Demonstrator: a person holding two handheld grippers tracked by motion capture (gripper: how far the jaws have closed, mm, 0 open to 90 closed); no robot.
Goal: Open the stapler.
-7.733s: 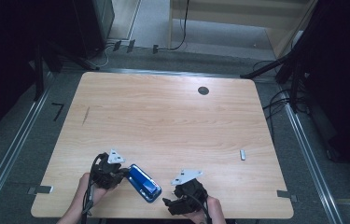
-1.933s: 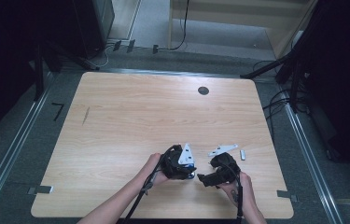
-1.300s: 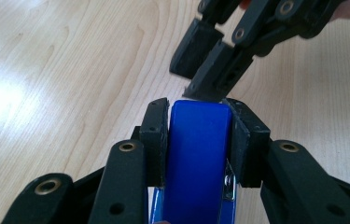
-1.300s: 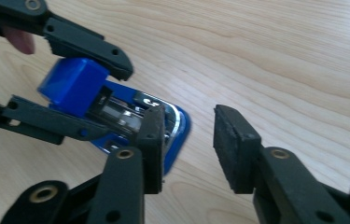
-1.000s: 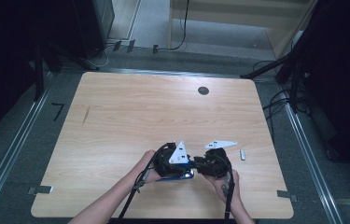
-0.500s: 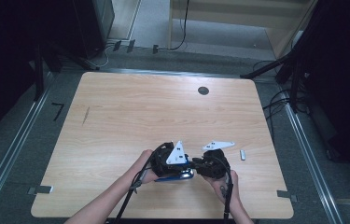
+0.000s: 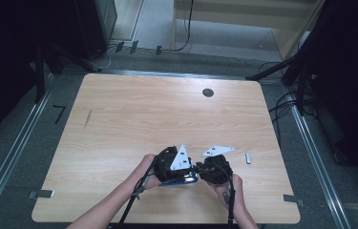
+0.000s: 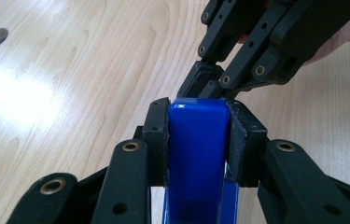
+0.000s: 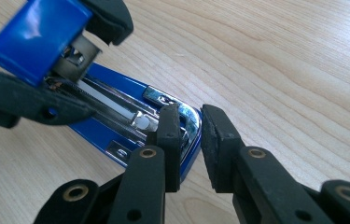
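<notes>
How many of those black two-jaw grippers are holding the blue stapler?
2. The left gripper clamps the blue stapler's raised top cover; the right gripper pinches the front rim of its base on the wooden table.

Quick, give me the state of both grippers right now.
Left gripper: shut on the blue stapler's top cover.
Right gripper: jaws a little apart around the front rim of the stapler base; whether they grip cannot be told.
</notes>
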